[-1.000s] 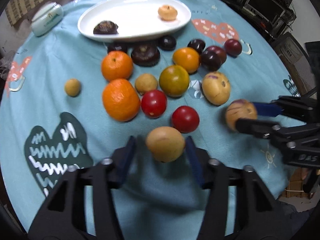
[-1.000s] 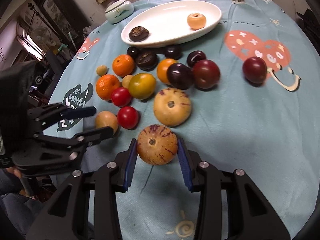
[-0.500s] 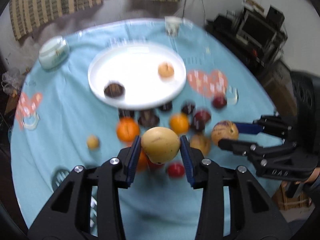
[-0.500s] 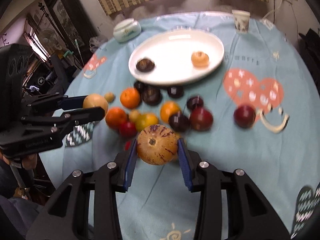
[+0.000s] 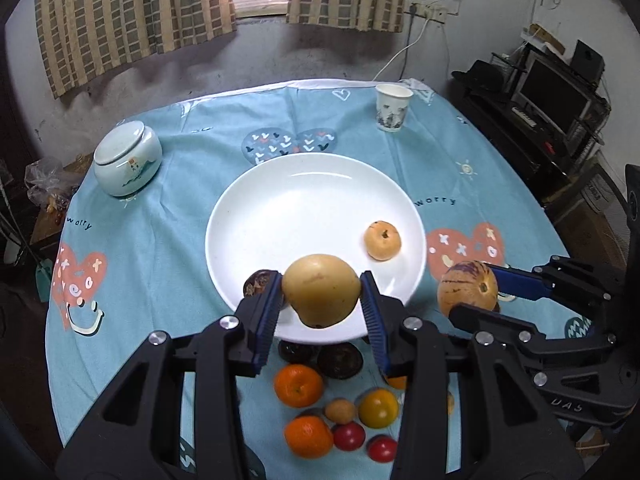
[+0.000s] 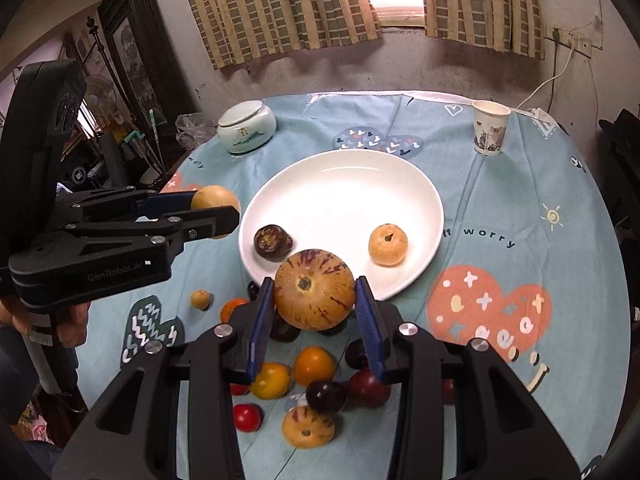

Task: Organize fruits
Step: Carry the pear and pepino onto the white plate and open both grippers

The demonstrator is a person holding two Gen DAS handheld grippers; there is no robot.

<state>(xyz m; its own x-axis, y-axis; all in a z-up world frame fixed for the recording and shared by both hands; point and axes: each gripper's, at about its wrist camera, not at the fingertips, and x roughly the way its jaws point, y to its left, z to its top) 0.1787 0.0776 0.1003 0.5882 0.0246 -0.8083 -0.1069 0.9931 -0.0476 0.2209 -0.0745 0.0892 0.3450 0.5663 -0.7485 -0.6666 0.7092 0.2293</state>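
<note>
My left gripper point(image 5: 320, 300) is shut on a plain yellow-tan fruit point(image 5: 320, 290), held in the air over the near rim of the white plate point(image 5: 304, 204). My right gripper point(image 6: 314, 300) is shut on a purple-striped yellow melon point(image 6: 314, 290), raised just short of the plate point(image 6: 340, 188). In the left wrist view the right gripper point(image 5: 468, 296) and its striped melon point(image 5: 467, 291) hang to the right of the plate. On the plate lie a small orange-tan fruit point(image 5: 382, 241) and a dark brown fruit point(image 6: 273, 242).
Oranges, red tomatoes, dark plums and a second striped melon point(image 6: 308, 427) lie on the blue tablecloth point(image 5: 160, 240) below the grippers. A lidded ceramic jar point(image 5: 127, 163) stands far left, a paper cup point(image 5: 393, 107) far right. A hand point(image 6: 68, 326) holds the left gripper.
The left jaws closed on the yellow-tan fruit. Both grippers rose from the cloth with their fruits and moved toward the plate, which now fills the middle of both views.
</note>
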